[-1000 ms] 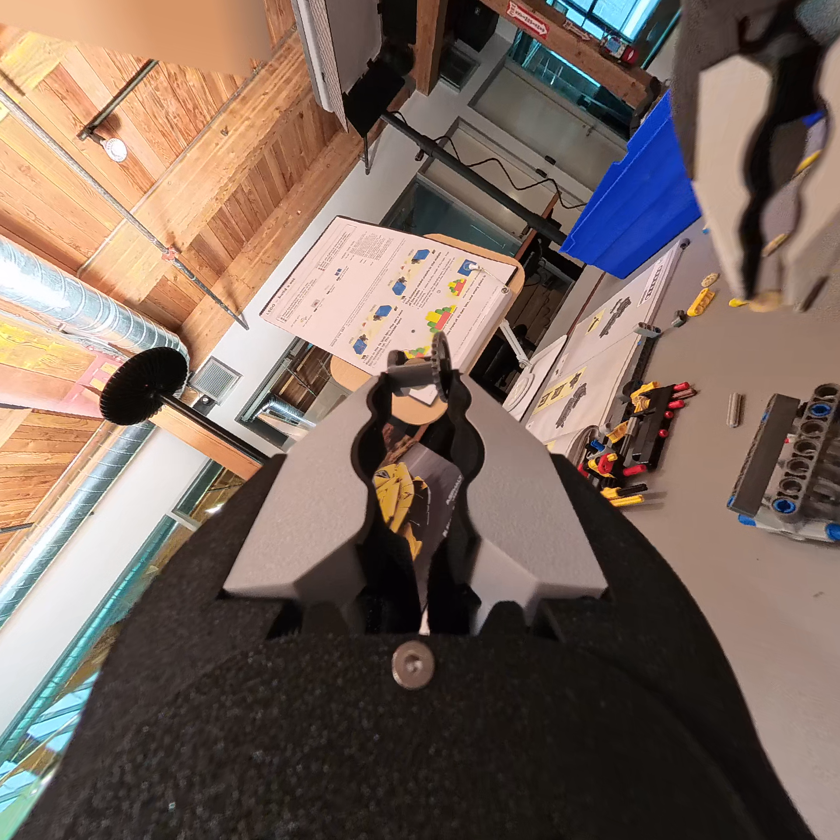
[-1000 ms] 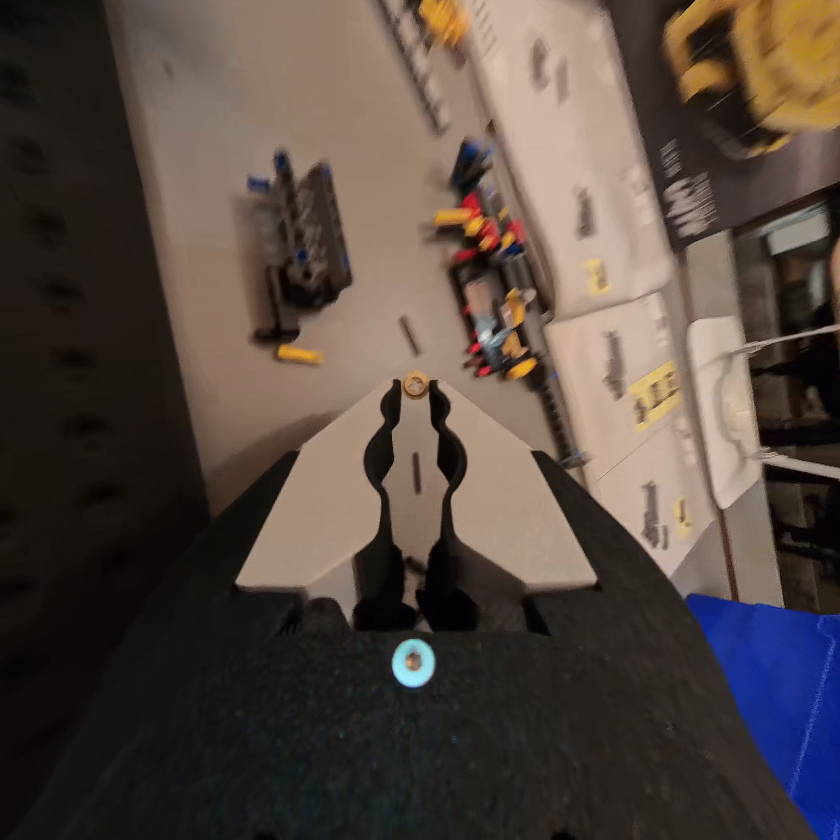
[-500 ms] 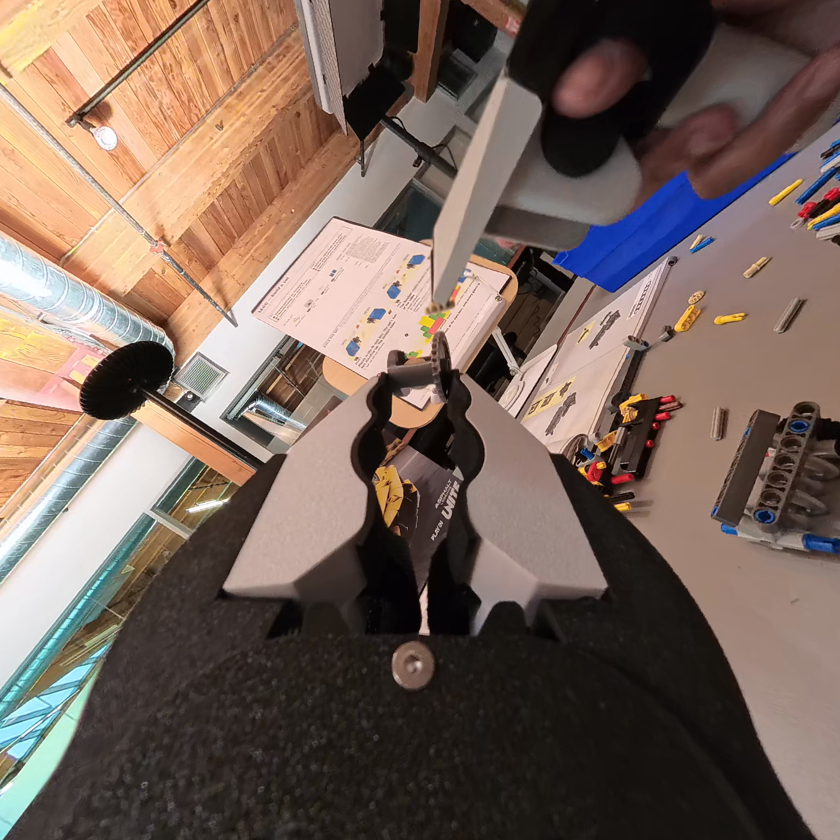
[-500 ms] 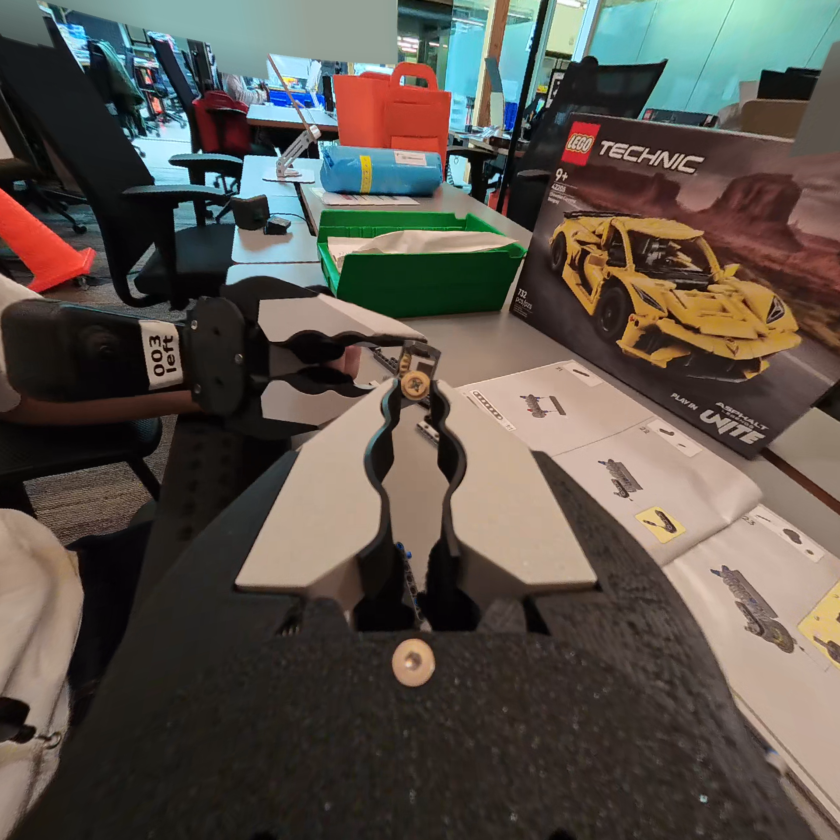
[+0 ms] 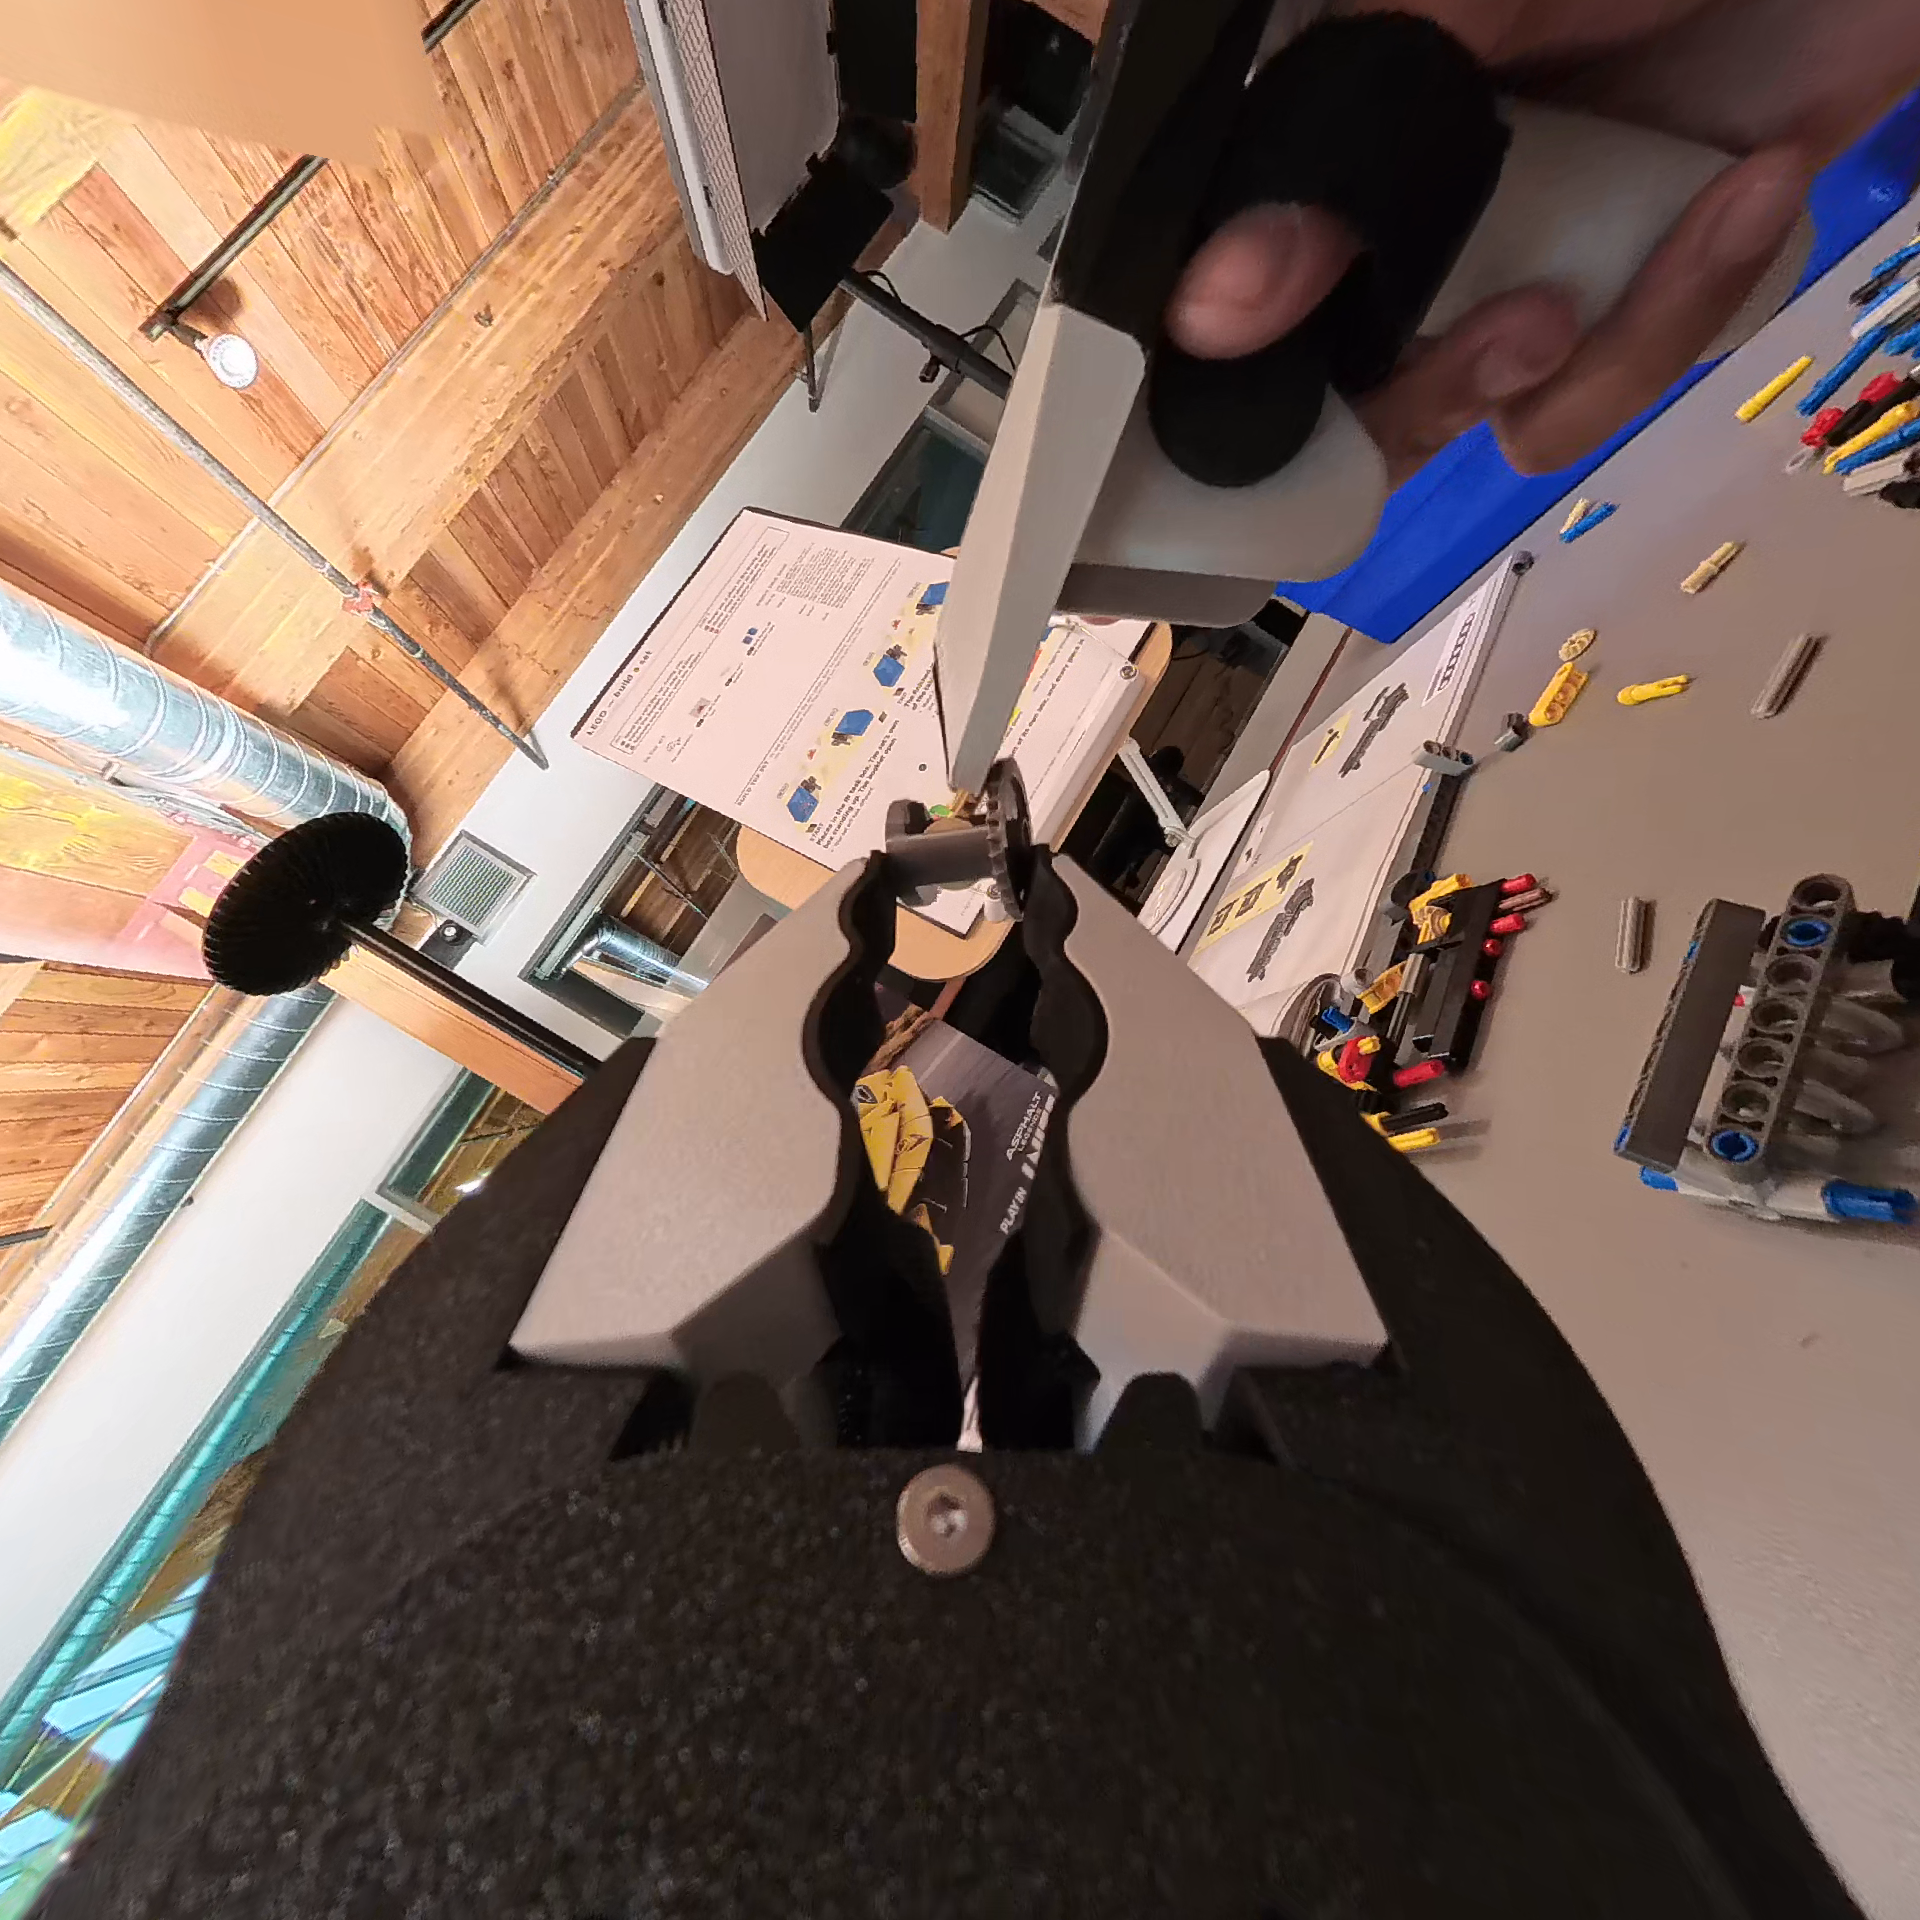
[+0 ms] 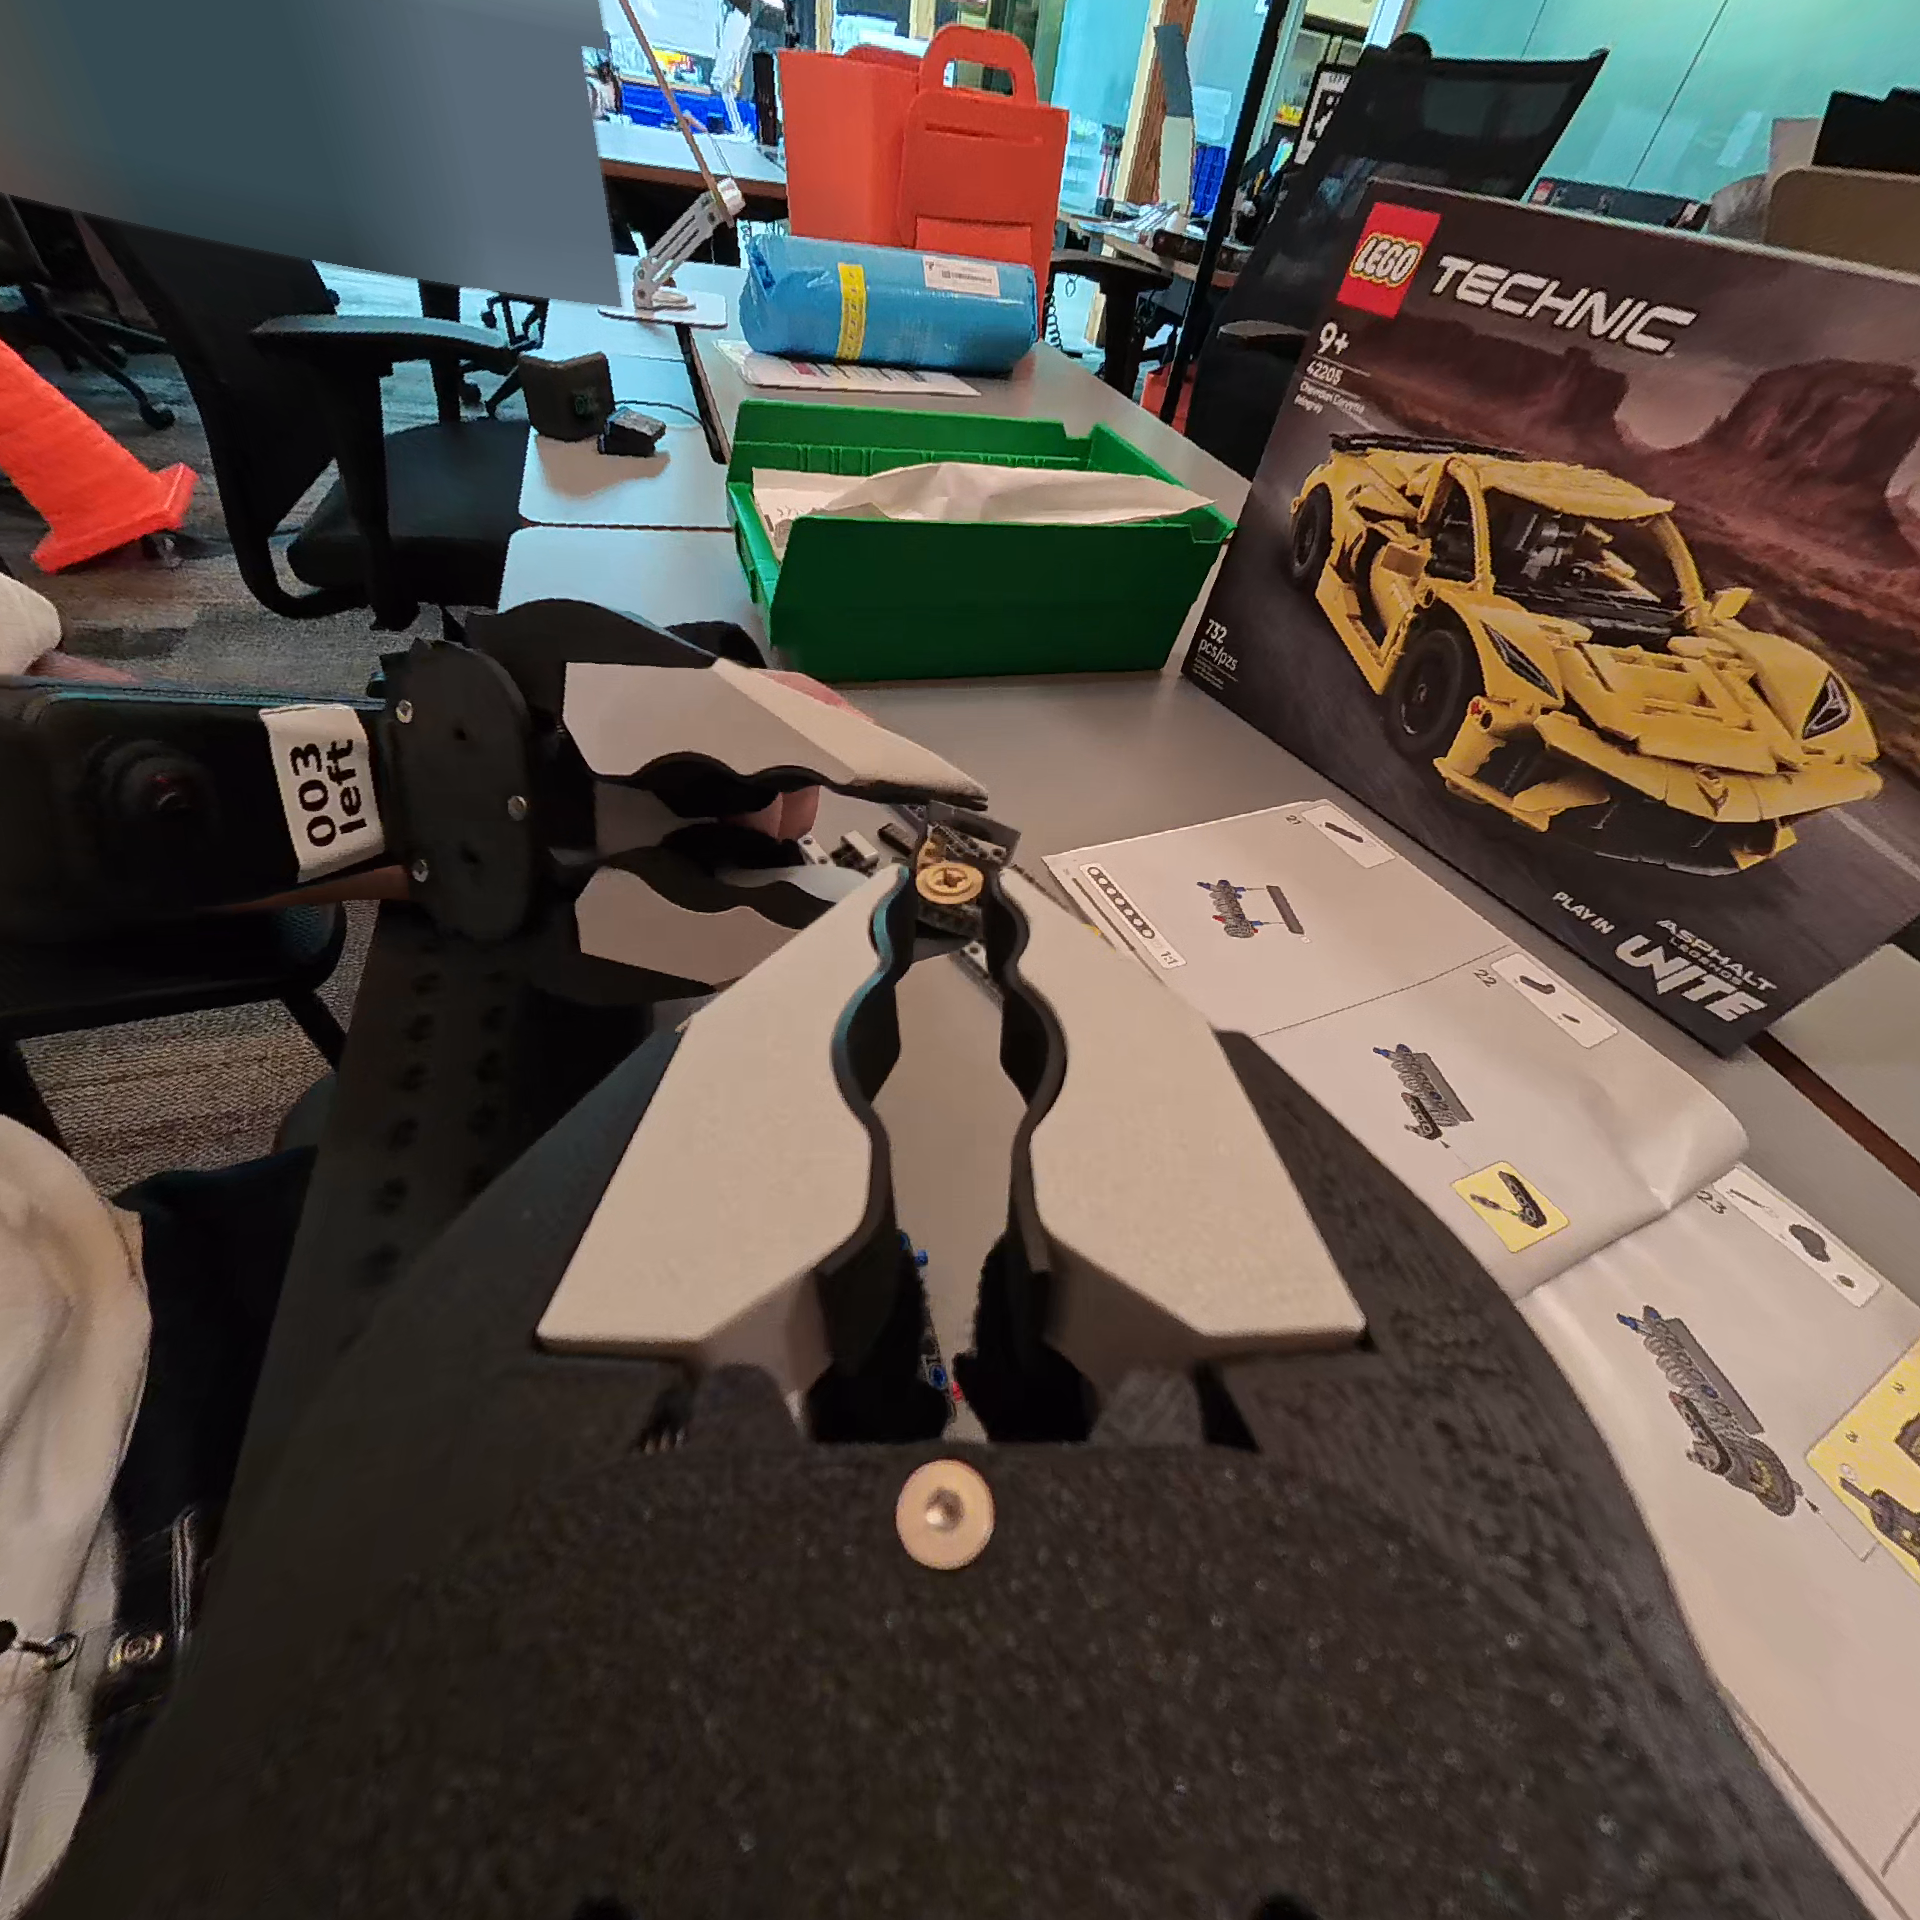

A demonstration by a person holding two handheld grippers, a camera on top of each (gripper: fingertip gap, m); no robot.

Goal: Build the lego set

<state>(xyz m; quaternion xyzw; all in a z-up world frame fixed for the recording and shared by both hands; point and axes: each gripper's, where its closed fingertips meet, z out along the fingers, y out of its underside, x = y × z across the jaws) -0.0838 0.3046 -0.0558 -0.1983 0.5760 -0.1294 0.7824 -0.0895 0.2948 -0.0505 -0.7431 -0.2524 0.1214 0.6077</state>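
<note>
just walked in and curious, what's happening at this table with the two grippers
A person is building a Lego set with a handheld gripper in each hand. The left gripper is shut on a small dark gear piece, held up off the table. The right gripper is shut on a small tan piece and has it right at the gear piece, seemingly to join them. A partly built grey assembly, loose parts and the open instruction booklet lie on the table.
</note>
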